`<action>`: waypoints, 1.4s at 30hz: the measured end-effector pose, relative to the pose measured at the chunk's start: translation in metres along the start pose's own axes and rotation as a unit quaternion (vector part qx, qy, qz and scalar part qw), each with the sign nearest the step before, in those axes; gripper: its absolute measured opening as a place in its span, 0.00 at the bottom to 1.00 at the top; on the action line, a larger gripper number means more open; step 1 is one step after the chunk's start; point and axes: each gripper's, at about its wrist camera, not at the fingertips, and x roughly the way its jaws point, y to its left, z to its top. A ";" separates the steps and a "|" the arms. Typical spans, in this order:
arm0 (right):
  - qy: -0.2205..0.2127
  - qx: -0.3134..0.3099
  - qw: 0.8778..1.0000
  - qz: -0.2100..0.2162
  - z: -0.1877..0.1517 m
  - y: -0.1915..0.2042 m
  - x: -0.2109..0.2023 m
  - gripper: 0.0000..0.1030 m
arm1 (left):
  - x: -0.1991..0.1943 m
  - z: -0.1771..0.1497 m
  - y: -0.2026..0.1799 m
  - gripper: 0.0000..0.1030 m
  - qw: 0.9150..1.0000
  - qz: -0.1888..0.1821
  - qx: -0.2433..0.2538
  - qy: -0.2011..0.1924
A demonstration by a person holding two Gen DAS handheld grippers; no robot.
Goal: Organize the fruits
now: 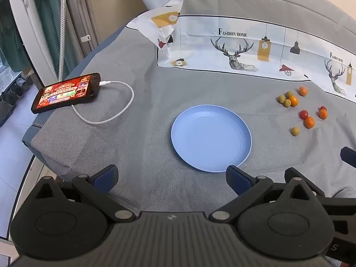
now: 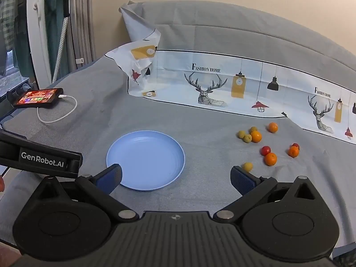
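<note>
An empty light-blue plate [image 1: 211, 138] [image 2: 145, 159] lies on the grey bed cover. To its right lie several small fruits: orange ones [image 1: 309, 122] [image 2: 270, 158], red ones [image 1: 303, 114] [image 2: 265, 150] and yellow-green ones [image 1: 295, 131] [image 2: 247, 166]. My left gripper [image 1: 171, 178] is open and empty, just in front of the plate's near rim. My right gripper [image 2: 175, 178] is open and empty, over the plate's near right edge, with its right finger close to a yellow-green fruit. The left gripper's body [image 2: 40, 158] shows at the left of the right wrist view.
A lit phone [image 1: 66, 92] [image 2: 37, 98] with a white charging cable [image 1: 111, 111] lies at the bed's left edge. A white printed cloth [image 1: 244, 49] [image 2: 222, 84] lies behind the plate and fruits. The bed drops off to the floor at left.
</note>
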 end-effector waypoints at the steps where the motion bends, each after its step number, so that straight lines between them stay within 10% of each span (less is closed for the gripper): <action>1: 0.001 0.000 1.000 0.000 0.000 0.000 0.000 1.00 | 0.000 0.000 0.000 1.00 1.000 0.000 0.000 0.000; 42: -0.017 -0.004 1.000 -0.007 -0.002 0.000 0.000 1.00 | -0.002 -0.001 0.004 1.00 1.000 0.010 -0.004 -0.002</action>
